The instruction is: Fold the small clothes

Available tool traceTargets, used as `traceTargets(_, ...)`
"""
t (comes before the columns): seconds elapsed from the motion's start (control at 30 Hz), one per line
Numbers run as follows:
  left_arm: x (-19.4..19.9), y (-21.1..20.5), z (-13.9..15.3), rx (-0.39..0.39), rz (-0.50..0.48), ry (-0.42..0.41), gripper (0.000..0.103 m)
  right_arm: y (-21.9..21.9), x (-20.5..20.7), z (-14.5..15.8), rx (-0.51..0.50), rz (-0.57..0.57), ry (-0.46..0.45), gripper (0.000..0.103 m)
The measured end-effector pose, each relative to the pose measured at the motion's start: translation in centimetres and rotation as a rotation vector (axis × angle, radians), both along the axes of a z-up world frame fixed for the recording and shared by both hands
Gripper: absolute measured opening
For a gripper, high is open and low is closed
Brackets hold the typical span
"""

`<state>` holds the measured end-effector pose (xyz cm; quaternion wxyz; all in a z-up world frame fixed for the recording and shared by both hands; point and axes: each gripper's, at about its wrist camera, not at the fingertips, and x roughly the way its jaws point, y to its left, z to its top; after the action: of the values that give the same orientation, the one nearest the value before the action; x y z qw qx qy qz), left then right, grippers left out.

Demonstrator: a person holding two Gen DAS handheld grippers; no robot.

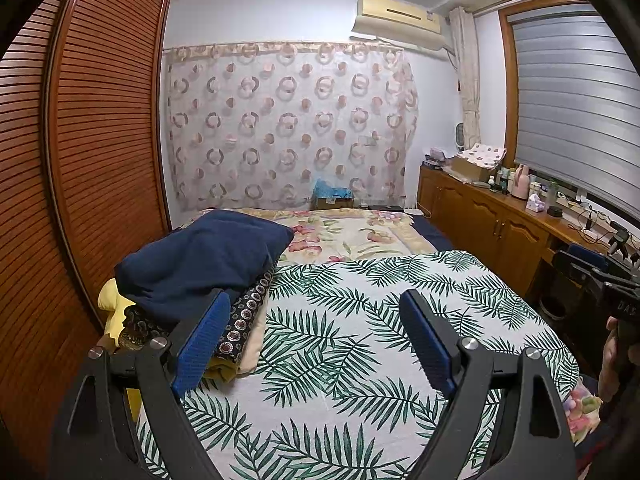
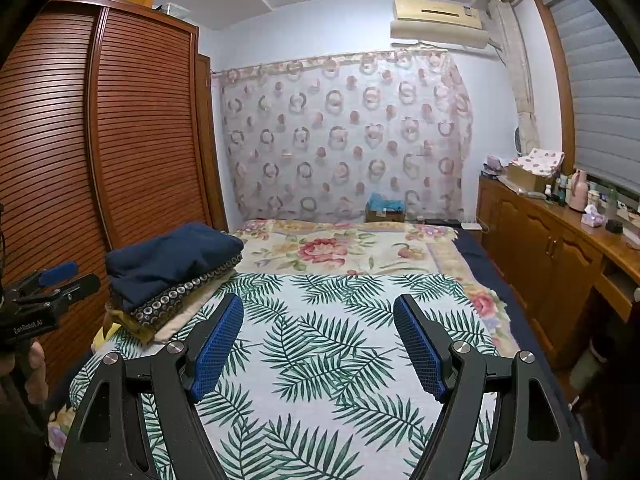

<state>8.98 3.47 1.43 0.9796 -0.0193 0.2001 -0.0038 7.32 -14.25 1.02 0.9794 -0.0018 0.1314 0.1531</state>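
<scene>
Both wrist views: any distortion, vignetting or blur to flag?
Left wrist view: strong fisheye bend on the wardrobe, black corners, leaf-print cloth sharp. Right wrist view: same bowed wardrobe and dark corners, no motion blur.

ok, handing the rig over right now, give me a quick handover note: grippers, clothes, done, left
Left gripper: open, nothing between its fingers, over the leaf-print cloth.
Right gripper: open, empty, over the same cloth.
Clothes: a stack at the left edge of the bed, by the wardrobe: navy garment on top, dark patterned piece and a yellow one beneath.
Done: that stack looks folded.
Left: no unfolded garment in view; the leaf-print cloth lies flat, can't tell if it's next.
</scene>
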Motion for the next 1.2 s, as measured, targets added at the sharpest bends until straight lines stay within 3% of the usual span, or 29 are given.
traceTargets(1.2, 0.0, 0.0, 0.0, 0.002, 0.001, -0.001, 0.087, -2.0, 0.0, 0.3, -0.007, 0.011, -0.008, 0.079)
